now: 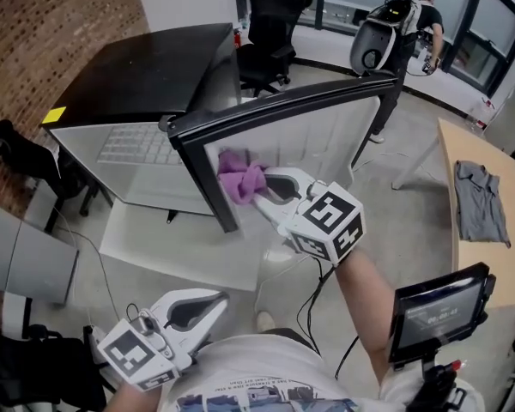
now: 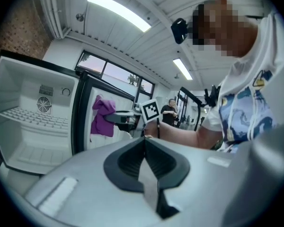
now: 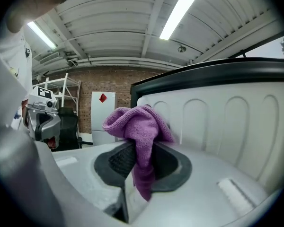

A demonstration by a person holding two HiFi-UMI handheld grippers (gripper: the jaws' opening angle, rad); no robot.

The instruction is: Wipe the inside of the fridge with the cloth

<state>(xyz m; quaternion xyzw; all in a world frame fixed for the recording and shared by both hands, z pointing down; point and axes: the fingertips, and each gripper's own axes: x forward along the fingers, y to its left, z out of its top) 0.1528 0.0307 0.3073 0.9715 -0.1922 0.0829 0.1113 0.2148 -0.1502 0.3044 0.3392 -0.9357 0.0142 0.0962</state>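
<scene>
Well below and left of the open fridge door, the left gripper hangs by the person's waist, its jaws pressed together on nothing. Just left of the door, the fridge cavity and its wire shelf lie exposed. Against the door's inner liner, near the edge closest to the cavity, the bunched purple cloth sits pinched in the right gripper. With nothing bracing the door, a firm wipe could swing it away or drag the cloth from the jaws.
</scene>
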